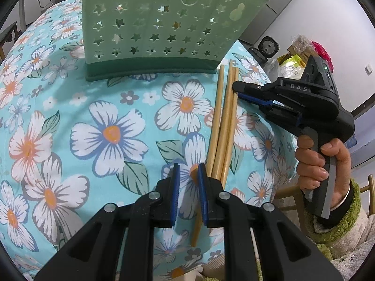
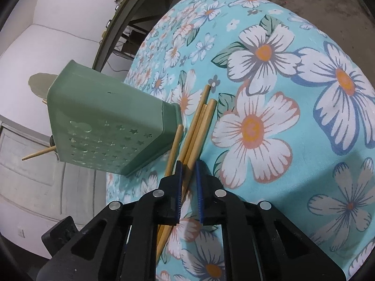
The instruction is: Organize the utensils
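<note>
- The left claw (image 1: pixel 188 174) hangs over the flowered counter (image 1: pixel 105 117), its blue pads nearly together and holding nothing; the near ends of the bamboo chopsticks (image 1: pixel 223 126) lie just beside its right finger.
- The right claw (image 2: pixel 188 172) is clamped on that chopstick bundle (image 2: pixel 195 131), sticks running between its pads.
- Farther on, the green star-pierced utensil holder (image 1: pixel 159 30) stands by the chopsticks' far tips; one stick (image 2: pixel 38 154) pokes from its top.
</note>
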`<control>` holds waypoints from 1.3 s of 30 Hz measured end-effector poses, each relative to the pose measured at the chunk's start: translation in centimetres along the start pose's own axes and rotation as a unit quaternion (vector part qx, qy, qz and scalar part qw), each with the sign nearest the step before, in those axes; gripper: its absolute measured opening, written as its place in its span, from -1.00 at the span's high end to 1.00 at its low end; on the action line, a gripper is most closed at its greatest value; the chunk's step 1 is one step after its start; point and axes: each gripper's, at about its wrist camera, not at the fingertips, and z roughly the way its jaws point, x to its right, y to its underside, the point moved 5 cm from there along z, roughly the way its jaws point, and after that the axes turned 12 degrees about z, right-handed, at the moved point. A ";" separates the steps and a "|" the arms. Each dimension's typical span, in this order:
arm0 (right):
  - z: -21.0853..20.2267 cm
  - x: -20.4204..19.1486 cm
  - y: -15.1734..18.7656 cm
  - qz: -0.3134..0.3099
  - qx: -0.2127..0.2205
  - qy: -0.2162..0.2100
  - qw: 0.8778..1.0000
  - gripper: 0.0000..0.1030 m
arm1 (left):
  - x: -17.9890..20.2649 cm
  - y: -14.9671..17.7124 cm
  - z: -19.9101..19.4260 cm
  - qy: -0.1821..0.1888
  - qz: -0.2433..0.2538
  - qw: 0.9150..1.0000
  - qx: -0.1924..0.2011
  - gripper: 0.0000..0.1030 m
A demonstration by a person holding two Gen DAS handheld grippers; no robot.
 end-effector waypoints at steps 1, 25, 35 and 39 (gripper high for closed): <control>0.0 0.0 0.0 -0.001 0.001 -0.001 1.000 0.83 | 0.0 0.0 0.0 0.000 0.000 1.000 0.000 0.74; -2.7 1.1 0.1 -0.071 0.014 0.057 0.996 0.91 | 2.0 -6.4 1.3 -0.010 0.070 0.997 0.029 0.70; -2.7 1.2 0.0 -0.076 0.008 0.053 0.996 0.91 | 3.0 -10.2 5.0 -0.033 0.113 0.993 0.027 0.70; -2.7 1.3 -0.1 -0.076 0.006 0.049 0.996 0.91 | 3.3 -10.8 5.9 -0.044 0.129 0.990 0.018 0.70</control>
